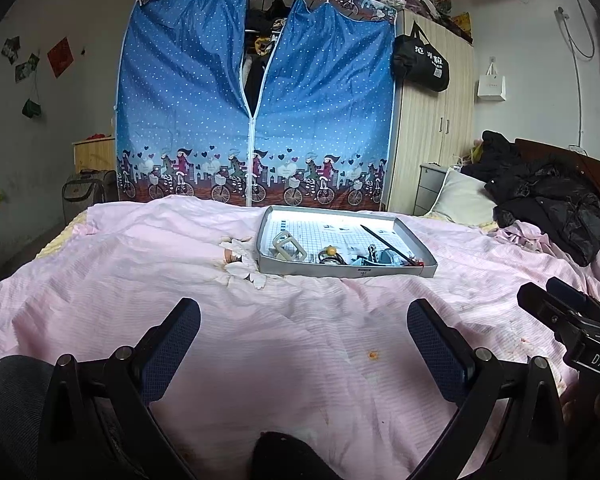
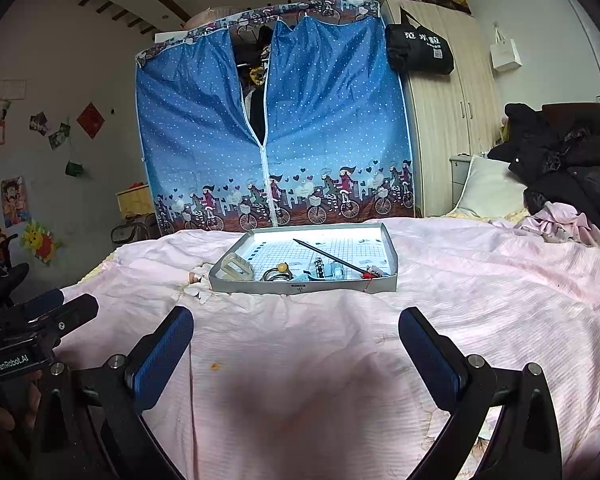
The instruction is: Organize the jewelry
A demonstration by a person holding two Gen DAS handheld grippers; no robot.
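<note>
A shallow grey tray (image 1: 348, 270) (image 2: 304, 287) lies on the pink bedsheet, ahead of both grippers. It holds a pale square clip (image 1: 287, 245) (image 2: 236, 267), a ring with a yellow bead (image 1: 331, 251) (image 2: 281, 269), blue-grey pieces (image 1: 384, 257) (image 2: 334, 271) and a long dark stick (image 1: 384, 242) (image 2: 332, 258). My left gripper (image 1: 304, 320) is open and empty, well short of the tray. My right gripper (image 2: 296, 328) is likewise open with nothing between its fingers. Each gripper shows at the edge of the other's view: the right gripper (image 1: 568, 320) and the left gripper (image 2: 44, 316).
A blue fabric wardrobe (image 1: 256, 100) (image 2: 272, 120) stands past the bed's far edge, with a wooden cabinet (image 1: 432, 112) to its right. Black clothing (image 1: 548, 192) (image 2: 572, 160) and a pillow (image 2: 488, 188) are piled at the right of the bed.
</note>
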